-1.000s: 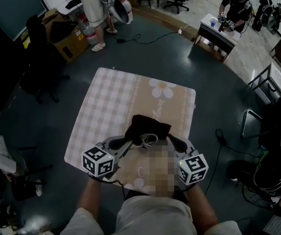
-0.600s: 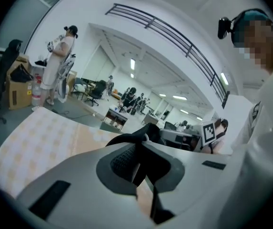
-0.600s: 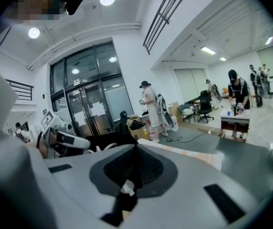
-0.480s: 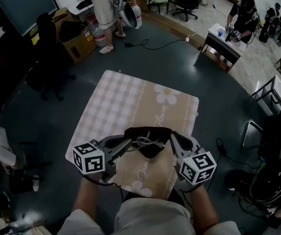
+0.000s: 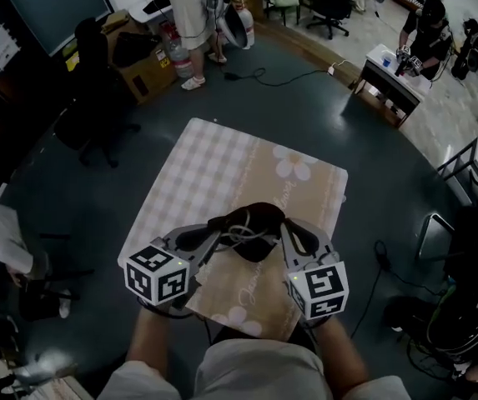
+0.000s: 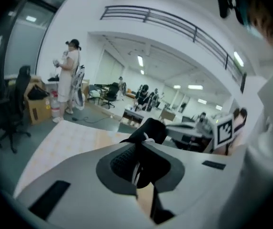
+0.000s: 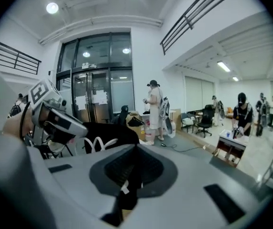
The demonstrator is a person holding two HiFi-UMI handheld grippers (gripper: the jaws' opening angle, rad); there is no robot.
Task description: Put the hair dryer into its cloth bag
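The black cloth bag (image 5: 254, 223) hangs between my two grippers above the near edge of the table, its white drawstring (image 5: 240, 239) looped at the front. My left gripper (image 5: 219, 232) is shut on the bag's left rim, and black cloth with a strand of cord shows between its pads (image 6: 137, 162). My right gripper (image 5: 284, 230) is shut on the right rim, where black fabric (image 7: 129, 182) is pinched. In the right gripper view the bag (image 7: 108, 133) stretches towards the left gripper (image 7: 48, 104). No hair dryer shows outside the bag.
The table (image 5: 213, 169) wears a checked and beige cloth with daisy prints. On the dark floor around it are a black office chair (image 5: 97, 98), a cardboard box (image 5: 148, 65), cables and a small desk (image 5: 393, 77). People stand at the back.
Both grippers have risen with the bag, which has come up off the tablecloth and now hangs bunched between them. The grips have not changed.
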